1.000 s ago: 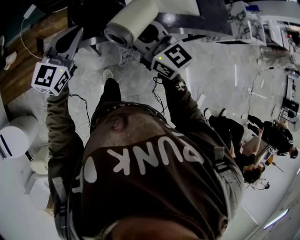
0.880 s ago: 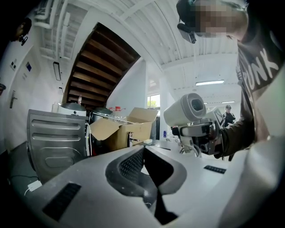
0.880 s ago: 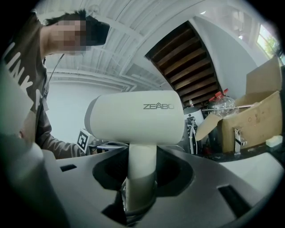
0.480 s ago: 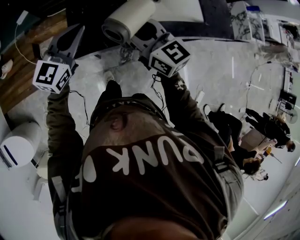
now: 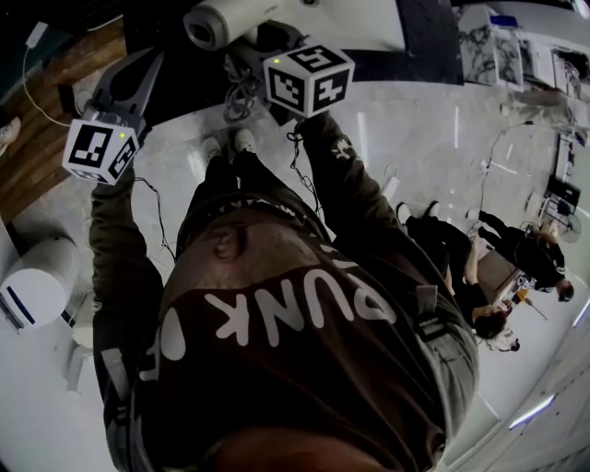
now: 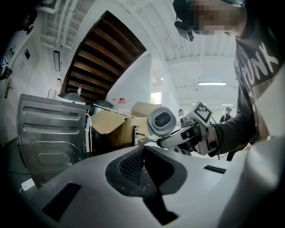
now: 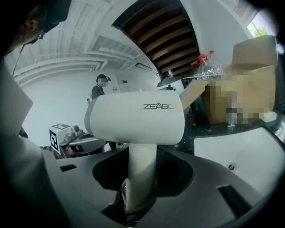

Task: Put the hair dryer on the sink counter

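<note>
The white hair dryer stands with its handle between the jaws of my right gripper, which is shut on it; the barrel lies crosswise above the jaws. In the head view the hair dryer is at the top edge, ahead of the right gripper, close to the white basin. That basin sits in a dark counter to the right. My left gripper is held up at the left, shut and empty. From the left gripper I see the dryer's mouth.
Cardboard boxes and a tap stand on the counter. A metal appliance is at the left. A white round bin stands on the floor at the left, with cables nearby. People are at the right.
My right gripper has carried the hair dryer forward and a little left, toward the top edge of the head view. The left gripper has hardly moved.
</note>
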Tool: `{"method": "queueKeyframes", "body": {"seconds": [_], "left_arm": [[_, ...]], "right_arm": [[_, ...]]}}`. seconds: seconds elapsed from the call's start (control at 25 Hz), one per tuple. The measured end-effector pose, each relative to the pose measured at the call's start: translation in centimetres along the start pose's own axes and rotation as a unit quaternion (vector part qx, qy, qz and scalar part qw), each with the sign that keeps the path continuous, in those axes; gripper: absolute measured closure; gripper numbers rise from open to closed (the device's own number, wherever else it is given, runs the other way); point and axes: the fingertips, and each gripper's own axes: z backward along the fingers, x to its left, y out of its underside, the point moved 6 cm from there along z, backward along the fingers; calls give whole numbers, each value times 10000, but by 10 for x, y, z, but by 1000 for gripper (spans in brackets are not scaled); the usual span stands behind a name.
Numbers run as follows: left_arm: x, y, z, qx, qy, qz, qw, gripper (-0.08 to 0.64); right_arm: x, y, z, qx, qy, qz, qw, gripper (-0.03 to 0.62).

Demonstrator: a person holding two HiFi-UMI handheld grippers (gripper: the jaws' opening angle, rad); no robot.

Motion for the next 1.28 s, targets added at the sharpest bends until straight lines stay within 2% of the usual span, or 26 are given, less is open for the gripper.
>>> {"method": "queueKeyframes", "body": {"seconds": [0.28,0.48,0.8,1.28], "left_arm": [[6,1,-15,114,-184,173,9996,566],[19,5,-24,136,-285,254,9992,566],[26,9,-35,162,-202,275,9993,566],[37,14,-37,123,-165,346,9992,566]], "right_arm": [[-37,3,-39,829,216,-164,9962,439],[-58,11,-66,1443,349,-294,9885,439],[-82,22,-100,2102,615,-384,9750,439],[-90,45,-130,2953,514,-485,9528,431]]}}
